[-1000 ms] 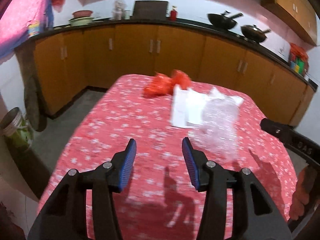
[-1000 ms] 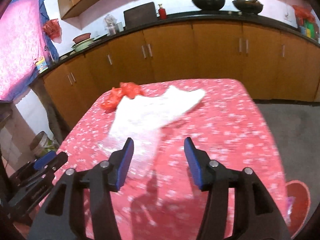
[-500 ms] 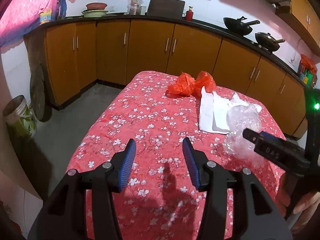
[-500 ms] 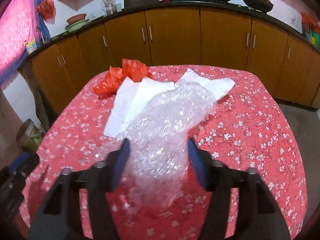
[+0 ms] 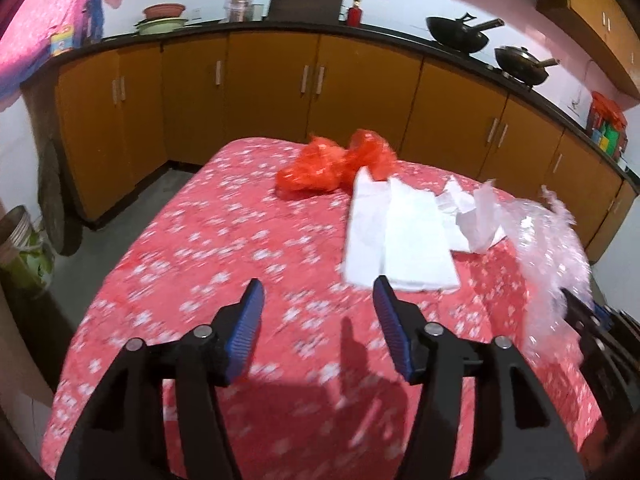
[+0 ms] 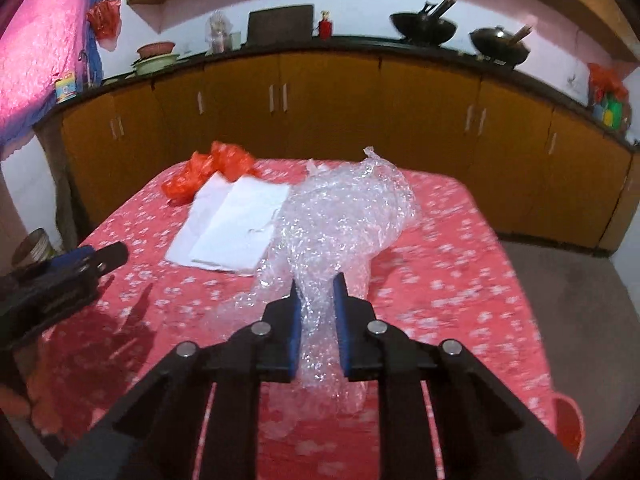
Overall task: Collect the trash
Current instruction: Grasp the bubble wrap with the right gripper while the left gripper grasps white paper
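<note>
My right gripper (image 6: 315, 292) is shut on a sheet of clear bubble wrap (image 6: 340, 224) and holds it lifted above the red floral table (image 6: 440, 248). The bubble wrap also shows at the right edge of the left wrist view (image 5: 548, 248). My left gripper (image 5: 318, 300) is open and empty over the near part of the table (image 5: 224, 248). A white plastic bag (image 5: 400, 236) (image 6: 232, 228) lies flat mid-table, with crumpled white paper (image 5: 472, 212) beside it. An orange plastic bag (image 5: 336, 164) (image 6: 208, 172) lies at the far end.
Orange kitchen cabinets (image 5: 280, 92) run behind and to the right of the table, with woks (image 5: 460, 36) on the counter. A can (image 5: 20, 248) stands on the floor at left. A red bin (image 6: 568, 428) sits on the floor at lower right.
My right gripper has closed on the bubble wrap and lifted it off the table. My left gripper has moved a little closer to the white bag and stays open.
</note>
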